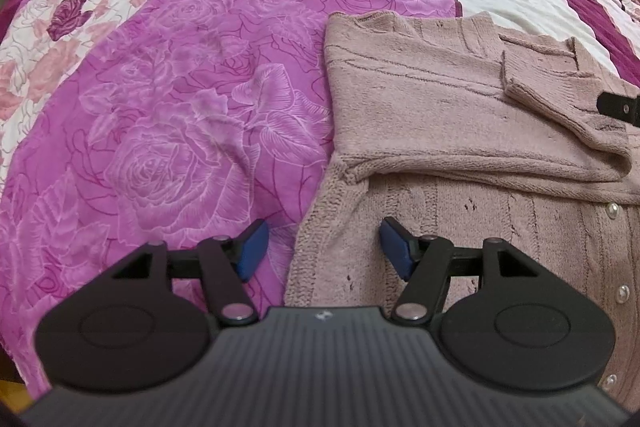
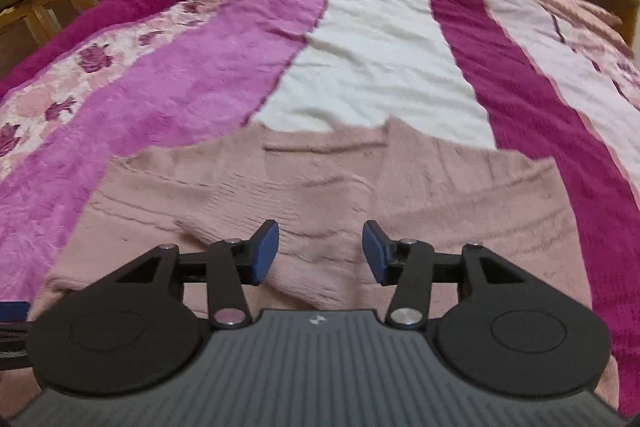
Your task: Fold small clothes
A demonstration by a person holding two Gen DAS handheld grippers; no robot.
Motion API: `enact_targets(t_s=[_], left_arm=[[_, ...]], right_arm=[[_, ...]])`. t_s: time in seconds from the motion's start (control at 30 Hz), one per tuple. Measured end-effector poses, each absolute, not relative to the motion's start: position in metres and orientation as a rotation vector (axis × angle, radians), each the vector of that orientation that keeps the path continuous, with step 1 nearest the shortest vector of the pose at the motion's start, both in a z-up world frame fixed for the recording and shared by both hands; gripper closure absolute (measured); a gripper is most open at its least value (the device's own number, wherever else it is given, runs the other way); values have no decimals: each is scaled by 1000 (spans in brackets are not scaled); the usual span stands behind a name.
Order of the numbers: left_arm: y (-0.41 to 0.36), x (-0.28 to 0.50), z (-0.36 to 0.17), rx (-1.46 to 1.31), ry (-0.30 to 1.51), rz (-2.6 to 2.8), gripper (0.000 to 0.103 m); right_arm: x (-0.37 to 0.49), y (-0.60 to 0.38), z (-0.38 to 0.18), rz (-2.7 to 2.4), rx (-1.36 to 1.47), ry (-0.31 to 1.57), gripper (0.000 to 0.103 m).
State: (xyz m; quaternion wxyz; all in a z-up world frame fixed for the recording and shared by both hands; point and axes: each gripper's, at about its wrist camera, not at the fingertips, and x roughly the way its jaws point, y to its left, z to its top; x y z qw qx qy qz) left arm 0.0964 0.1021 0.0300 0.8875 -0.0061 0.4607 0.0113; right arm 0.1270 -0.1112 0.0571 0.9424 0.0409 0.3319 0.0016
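Rose-printed bedspread (image 1: 168, 131) bears a fuzzy pink knit cardigan (image 1: 440, 115); both tools (image 1: 324, 247) (image 2: 320, 253) gape empty.

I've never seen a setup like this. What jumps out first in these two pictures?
The bedspread, with its big magenta rose pattern and pink, white and plum stripes, fills both views. On it lies a dusty-pink knitted cardigan, one sleeve folded across its body, pearly buttons down the front. Low in each view, a black claw with blue pads hangs open above it: left claw, right claw.
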Motion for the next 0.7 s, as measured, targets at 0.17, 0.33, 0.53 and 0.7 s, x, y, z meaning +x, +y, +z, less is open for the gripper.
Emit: enact_targets(t_s=[0.17,0.33,0.53,0.7], left_arm=[[102,96,30,-13,958,21,39],[102,96,30,-12,956,19,39],[102,95,29,-7,953,18,39],[102,95,29,-6,952,17,39]], right_arm=[[131,-83,61,77,53,694,47],[139,-64,52,103,41,729,47],[147,-55,42,109,33,750,47],[152,-52,37,107,26,758,46]])
